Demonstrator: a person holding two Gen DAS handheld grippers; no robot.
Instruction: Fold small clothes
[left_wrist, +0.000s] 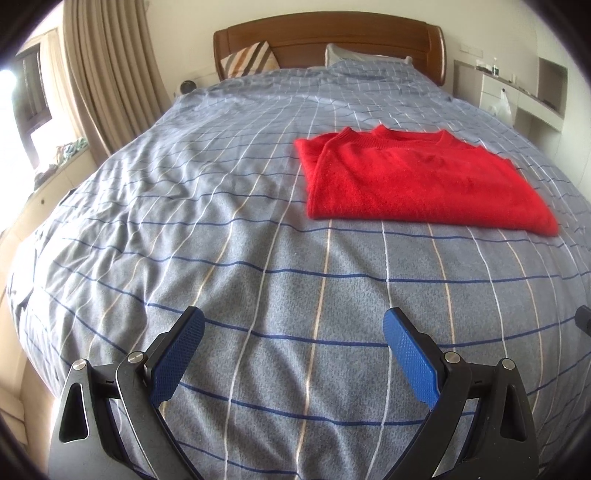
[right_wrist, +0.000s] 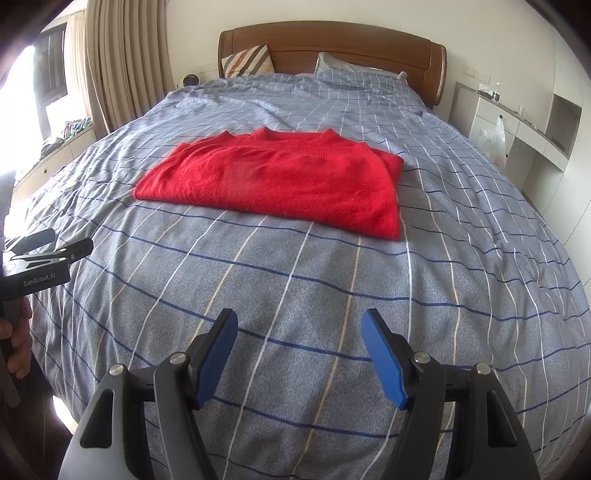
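A red knit sweater (left_wrist: 410, 181) lies folded into a flat rectangle on the bed, collar towards the headboard. It also shows in the right wrist view (right_wrist: 280, 181). My left gripper (left_wrist: 293, 325) is open and empty, held over the near part of the bed, well short of the sweater and to its left. My right gripper (right_wrist: 299, 325) is open and empty, also over the near part of the bed, in front of the sweater. The left gripper's body shows at the left edge of the right wrist view (right_wrist: 44, 254), held by a hand.
The bed has a blue-grey checked cover (left_wrist: 221, 221) and a wooden headboard (left_wrist: 332, 37) with pillows. Beige curtains (left_wrist: 110, 74) and a window ledge stand to the left. White shelving (right_wrist: 524, 136) with a plastic bag stands to the right.
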